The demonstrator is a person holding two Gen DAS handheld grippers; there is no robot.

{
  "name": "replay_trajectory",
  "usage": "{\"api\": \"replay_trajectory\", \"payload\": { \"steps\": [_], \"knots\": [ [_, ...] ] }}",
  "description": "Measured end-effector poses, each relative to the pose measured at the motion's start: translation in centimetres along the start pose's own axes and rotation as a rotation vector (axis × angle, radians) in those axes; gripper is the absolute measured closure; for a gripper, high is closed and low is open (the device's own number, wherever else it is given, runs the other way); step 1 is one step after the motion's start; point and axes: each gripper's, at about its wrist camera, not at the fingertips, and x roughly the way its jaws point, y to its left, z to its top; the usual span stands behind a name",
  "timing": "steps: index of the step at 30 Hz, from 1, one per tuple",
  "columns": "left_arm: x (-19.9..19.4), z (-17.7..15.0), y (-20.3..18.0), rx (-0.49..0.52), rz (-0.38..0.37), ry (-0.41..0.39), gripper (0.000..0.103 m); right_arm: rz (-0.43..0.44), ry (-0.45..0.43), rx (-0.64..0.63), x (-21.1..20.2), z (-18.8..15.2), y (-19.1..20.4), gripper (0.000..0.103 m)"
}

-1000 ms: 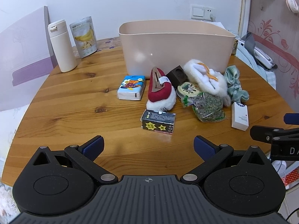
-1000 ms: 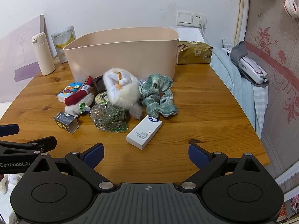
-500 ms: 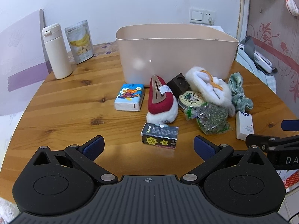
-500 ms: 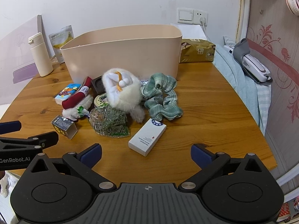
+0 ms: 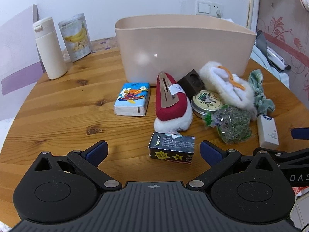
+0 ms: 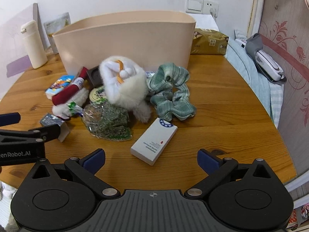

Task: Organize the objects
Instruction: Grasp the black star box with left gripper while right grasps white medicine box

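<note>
Operator: What is the state of each tool?

Technician: The left tool [image 5: 153, 151] hovers with its jaws spread wide and nothing between them. The right tool [image 6: 151, 158] is likewise wide and empty. Neither touches any object.

Operator: Where do the objects sit relative to the beige bin [image 5: 183, 44]?

Technician: All lie on the wooden surface [image 5: 58, 112] in front of the bin. The tissue pack [image 5: 132, 101] is just before the bin's left front corner. The red-and-white plush clip [image 5: 171, 104] lies beside that pack, with the dark wooden cube [image 5: 191, 81] near the bin wall. The round tin [image 5: 207, 103] touches the white fluffy item [image 5: 227, 85] and the bag of dried herbs [image 5: 232, 124]. The black carton [image 5: 171, 150] lies farthest from the bin, just ahead of the left tool. The green scrunchie [image 6: 171, 90] and the white box [image 6: 154, 143] lie toward the bin's right end.
</note>
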Motion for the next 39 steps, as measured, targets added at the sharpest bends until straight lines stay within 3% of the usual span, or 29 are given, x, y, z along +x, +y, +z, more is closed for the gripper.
{"api": "replay_trajectory", "payload": {
  "steps": [6,12,20,25,30,34,39],
  "knots": [
    [1.3,-0.2,0.2,0.008,-0.031,0.019,0.000,-0.023,0.024,-0.010,1.3,0.1,0.4,0.009],
    [2.4,-0.1,0.2,-0.005,-0.081,0.041,0.000,-0.028,0.007,0.005,1.9,0.5,0.3,0.010],
    [2.8,-0.2,-0.2,0.015,-0.074,0.021,0.001,-0.021,-0.024,-0.011,2.1,0.6,0.4,0.010],
    [2.3,-0.3,-0.2,0.023,-0.084,-0.015,0.020,-0.011,-0.048,-0.016,2.0,0.5,0.0,0.017],
    [2.1,-0.5,-0.4,0.043,-0.105,-0.036,0.029,0.000,-0.068,-0.013,1.8,0.5,-0.3,0.037],
    [1.7,-0.6,-0.6,0.052,-0.118,-0.045,0.047,0.004,-0.079,-0.019,1.6,0.4,-0.2,0.050],
    [1.5,-0.7,-0.8,0.059,-0.120,-0.046,0.051,0.010,-0.084,-0.029,1.3,0.2,0.0,0.064]
  ]
}}
